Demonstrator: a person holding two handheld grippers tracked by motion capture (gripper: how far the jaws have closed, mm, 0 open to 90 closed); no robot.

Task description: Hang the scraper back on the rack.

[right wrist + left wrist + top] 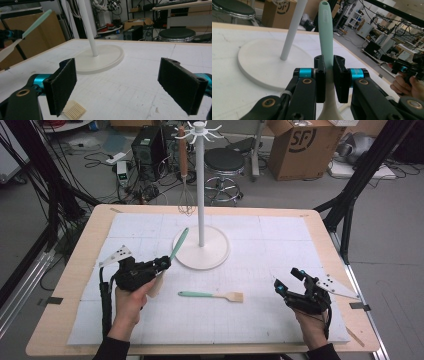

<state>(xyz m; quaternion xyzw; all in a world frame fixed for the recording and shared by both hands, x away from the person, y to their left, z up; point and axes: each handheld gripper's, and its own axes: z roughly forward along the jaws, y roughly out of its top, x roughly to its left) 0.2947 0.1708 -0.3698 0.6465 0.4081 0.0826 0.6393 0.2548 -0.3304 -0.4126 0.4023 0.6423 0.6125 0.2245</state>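
My left gripper [164, 262] is shut on a utensil [179, 242] with a mint-green handle and a cream head, and holds it off the mat with the handle pointing towards the white stand [201, 195]. In the left gripper view the handle [325, 30] rises between the two black jaws of the left gripper [329, 75]. A second utensil [212, 295], with a green handle and a beige brush head, lies flat mid-mat. My right gripper [289, 280] stands open at the right, low over the mat. In the right gripper view the right gripper [117, 85] has nothing between its pads, and the brush head [74, 110] lies by its left jaw.
A whisk [185, 185] with a wooden handle hangs from a hook of the stand, whose round base [220, 255] sits at the back middle of the white mat [280, 240]. Behind the table are a stool [225, 162], a cardboard box [302, 145] and cables.
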